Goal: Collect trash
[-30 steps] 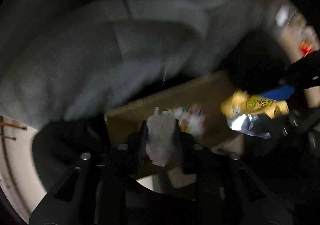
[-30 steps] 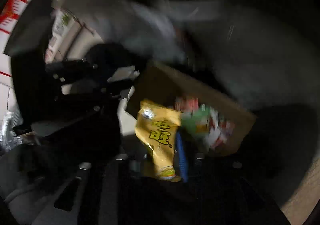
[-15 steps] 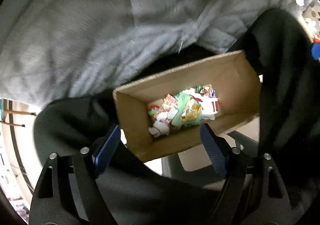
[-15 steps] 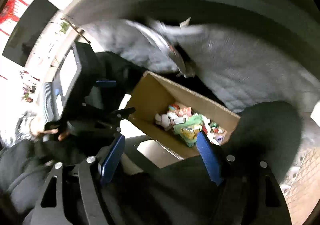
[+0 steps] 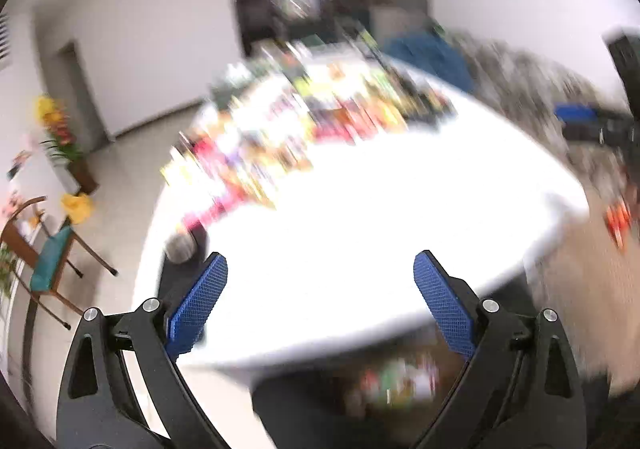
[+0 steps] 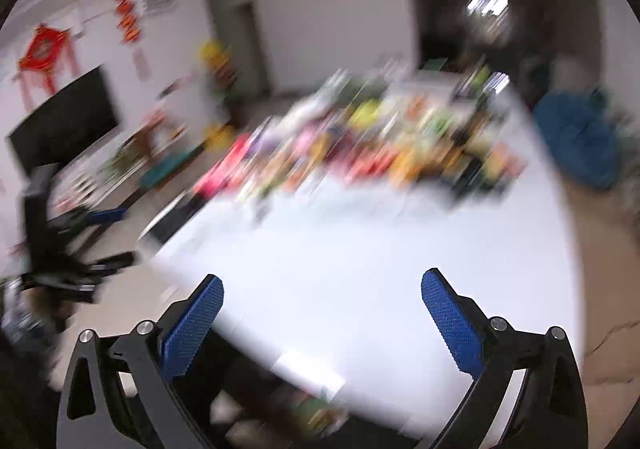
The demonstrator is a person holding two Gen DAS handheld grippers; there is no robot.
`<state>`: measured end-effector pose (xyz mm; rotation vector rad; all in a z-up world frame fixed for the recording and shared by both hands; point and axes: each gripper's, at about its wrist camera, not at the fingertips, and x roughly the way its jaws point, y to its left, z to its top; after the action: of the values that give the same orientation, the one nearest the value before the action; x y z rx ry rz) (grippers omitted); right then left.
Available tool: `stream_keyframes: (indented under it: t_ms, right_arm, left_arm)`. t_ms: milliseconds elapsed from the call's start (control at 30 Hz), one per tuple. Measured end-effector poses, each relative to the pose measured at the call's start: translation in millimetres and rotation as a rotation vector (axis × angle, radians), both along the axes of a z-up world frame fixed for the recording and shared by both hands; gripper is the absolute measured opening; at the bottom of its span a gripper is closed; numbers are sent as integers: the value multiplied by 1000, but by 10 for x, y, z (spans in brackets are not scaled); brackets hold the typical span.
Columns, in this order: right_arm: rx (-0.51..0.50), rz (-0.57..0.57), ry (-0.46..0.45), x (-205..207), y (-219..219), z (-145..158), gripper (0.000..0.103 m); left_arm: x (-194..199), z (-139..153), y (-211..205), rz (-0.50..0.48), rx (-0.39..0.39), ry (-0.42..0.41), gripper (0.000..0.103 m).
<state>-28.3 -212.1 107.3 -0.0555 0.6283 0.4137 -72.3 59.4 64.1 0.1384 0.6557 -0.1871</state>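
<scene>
My left gripper [image 5: 320, 269] is open and empty, raised over the near part of a white table [image 5: 380, 233]. My right gripper [image 6: 322, 289] is open and empty over the same table [image 6: 360, 269]. A blurred heap of colourful wrappers and packets [image 5: 304, 129] lies on the far half of the table, and shows in the right wrist view [image 6: 380, 145] too. The cardboard trash box [image 5: 400, 381] with scraps inside sits low, under the near table edge. Both views are motion-blurred.
A wooden chair with a teal seat [image 5: 48, 261] stands at the left. A black screen [image 6: 64, 125] hangs on the left wall. A blue beanbag [image 6: 580, 141] lies beyond the table on the right. The other gripper [image 6: 60, 245] shows at the left.
Both grippers let their trash go into the box, opened, and have swung up from the box to face the table. The views have gone from dark to bright.
</scene>
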Motion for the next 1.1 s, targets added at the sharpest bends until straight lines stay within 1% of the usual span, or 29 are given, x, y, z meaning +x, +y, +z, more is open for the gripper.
stream_keyframes:
  t_ms: [33,67,133,200,233,333,367,433,533,633,733,867,1100]
  right_arm:
    - [-4,-45,-66,149,5,109,98]
    - [-9,-78,-112,257,28,158,98]
    - [-17,-154,-200,479,108,209,98]
    - [-20,-200,-245,658,198,181,98]
    - [-13,-229,-256,767,243,140,98]
    - [22,-286,-229,1084,368,-75,98]
    - [35,-298,-213,1161,385,-138,98]
    - [55,-321,-173,1300,438,-289,98]
    - [54,-342,-131,1432,520,-522,98]
    - [34,-362,-130,1527,608,-693,98]
    - [20,-376,-135,1620,650,-791,98]
    - [35,-393,-112,1720,634,-908,98]
    - [14,-413,-110,1758,620,-964,98]
  left_arm:
    - [142,80,21,28,-18,-35,92]
    - [340,144,29,65,-36,-62,92]
    - [719,216,28,125,-73,-91,92]
    - [1055,223,26,158,-101,-112,92]
    - [1141,209,9,172,-101,-122,92]
    - [1511,38,-79,208,-78,-135,92]
    - [1575,38,-87,209,-72,-131,92]
    - [1687,-59,-135,211,-66,-125,92]
    - [1843,-196,-178,209,-82,-98,92]
    - [1947,-317,-197,205,-103,-75,92]
    - [2039,-423,-231,209,-86,-73,92]
    - [2115,-498,-273,213,-63,-84,92]
    - [2217,-565,-251,221,-108,-68,92]
